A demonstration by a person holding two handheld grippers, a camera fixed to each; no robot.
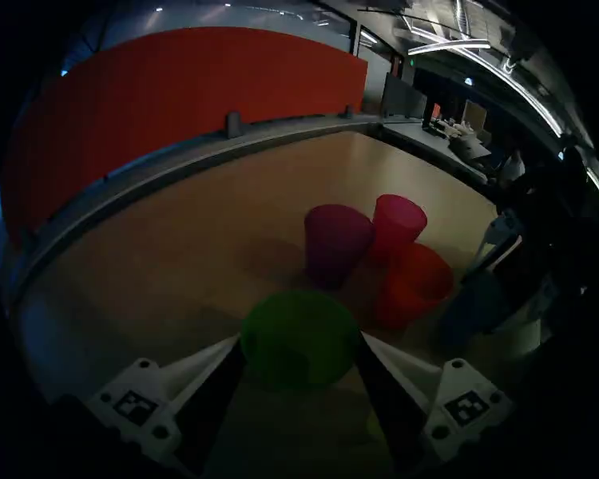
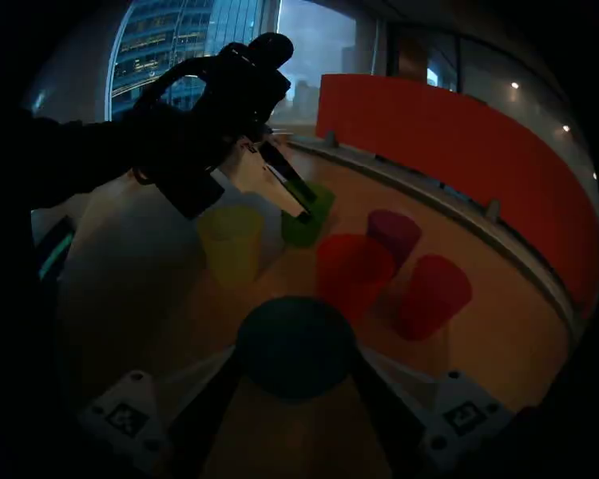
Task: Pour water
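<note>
Left gripper [image 1: 299, 343] clamped on the green cup [image 1: 299, 331], lower centre. Right gripper [image 2: 295, 353] clamped on the dark cup [image 2: 295, 339], lower centre. Both cups gripped and apart, no water visible – pouring apparently not begun

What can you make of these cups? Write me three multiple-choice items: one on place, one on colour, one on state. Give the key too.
1. The yellow cup stands:
A) on the table
B) inside a red cup
C) on top of the red partition

2. The cup between the left gripper's fingers is:
A) purple
B) yellow
C) green

3. The two grippers are:
A) both open
B) each shut on a cup
C) both lying on the table

Key:
1 A: it rests on the tabletop in the right gripper view.
2 C: the green cup sits between its fingers.
3 B: the right gripper likewise pinches a dark cup.
</note>
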